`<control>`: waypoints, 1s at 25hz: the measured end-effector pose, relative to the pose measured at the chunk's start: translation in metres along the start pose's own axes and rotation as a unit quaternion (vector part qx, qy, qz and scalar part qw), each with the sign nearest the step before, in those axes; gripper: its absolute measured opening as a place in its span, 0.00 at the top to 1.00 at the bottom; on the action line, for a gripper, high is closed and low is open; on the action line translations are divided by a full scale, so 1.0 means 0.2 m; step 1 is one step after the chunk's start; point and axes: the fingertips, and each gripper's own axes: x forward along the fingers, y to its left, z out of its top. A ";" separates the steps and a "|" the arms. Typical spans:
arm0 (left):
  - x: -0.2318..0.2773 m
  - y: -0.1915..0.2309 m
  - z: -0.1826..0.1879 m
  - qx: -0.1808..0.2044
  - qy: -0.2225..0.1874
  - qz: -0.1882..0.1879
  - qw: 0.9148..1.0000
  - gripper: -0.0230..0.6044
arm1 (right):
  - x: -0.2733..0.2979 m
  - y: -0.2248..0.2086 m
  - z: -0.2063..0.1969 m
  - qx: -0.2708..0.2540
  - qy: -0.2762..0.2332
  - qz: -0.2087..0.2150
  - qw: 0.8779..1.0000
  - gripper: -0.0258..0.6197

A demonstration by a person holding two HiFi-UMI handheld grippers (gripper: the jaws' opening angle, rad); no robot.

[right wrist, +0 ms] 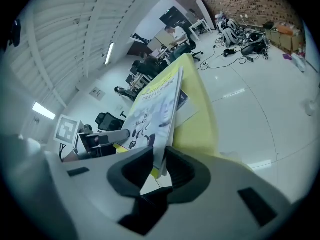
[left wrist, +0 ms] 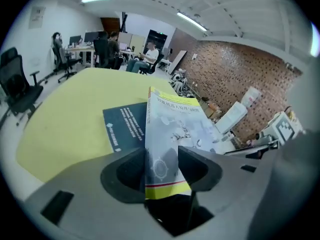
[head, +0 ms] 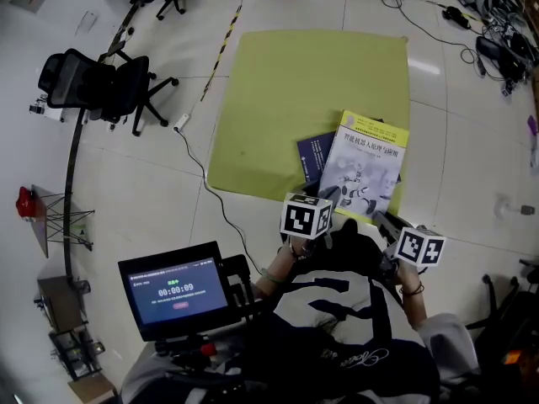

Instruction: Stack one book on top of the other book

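Observation:
A grey-and-yellow book (head: 362, 168) lies slanted over a dark blue book (head: 315, 156) at the near right corner of a yellow mat (head: 312, 91). In the left gripper view the grey-and-yellow book (left wrist: 172, 129) covers the right part of the blue book (left wrist: 125, 126). Its near corner sits between the jaws of my left gripper (left wrist: 161, 169), which stand wide and do not pinch it. My right gripper (right wrist: 160, 166) is shut on the same book (right wrist: 152, 109), seen edge-on at its near right edge. Both grippers (head: 330, 196) (head: 383, 220) meet the book's near edge in the head view.
A black office chair (head: 101, 87) stands left of the mat, and a cable (head: 198, 162) runs across the white floor beside it. A screen with a timer (head: 177, 297) is at my near left. More cables (head: 488, 23) lie at the far right.

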 end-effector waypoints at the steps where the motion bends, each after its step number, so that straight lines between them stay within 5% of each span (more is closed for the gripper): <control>1: -0.02 0.02 0.01 0.019 -0.006 0.026 0.999 0.65 | 0.00 0.00 0.00 -0.001 0.000 0.002 1.000 0.84; 4: -0.09 0.05 0.03 0.047 -0.024 0.067 0.996 0.65 | -0.02 -0.01 0.01 -0.009 0.000 0.005 1.000 0.84; 8: -0.18 0.03 0.03 0.017 -0.054 0.043 0.997 0.65 | -0.02 -0.01 0.01 -0.002 -0.006 0.010 1.000 0.84; 14: -0.27 0.00 0.01 0.023 -0.075 0.018 0.997 0.66 | -0.06 -0.02 0.02 -0.018 -0.033 -0.016 0.999 0.87; 19: -0.39 0.02 -0.04 0.028 -0.089 0.007 0.996 0.77 | -0.17 0.00 0.08 -0.017 -0.103 -0.048 0.993 0.96; 25: -0.58 0.15 -0.14 0.036 -0.097 0.016 0.995 0.96 | -0.23 0.28 0.03 -0.016 -0.157 -0.018 0.987 0.96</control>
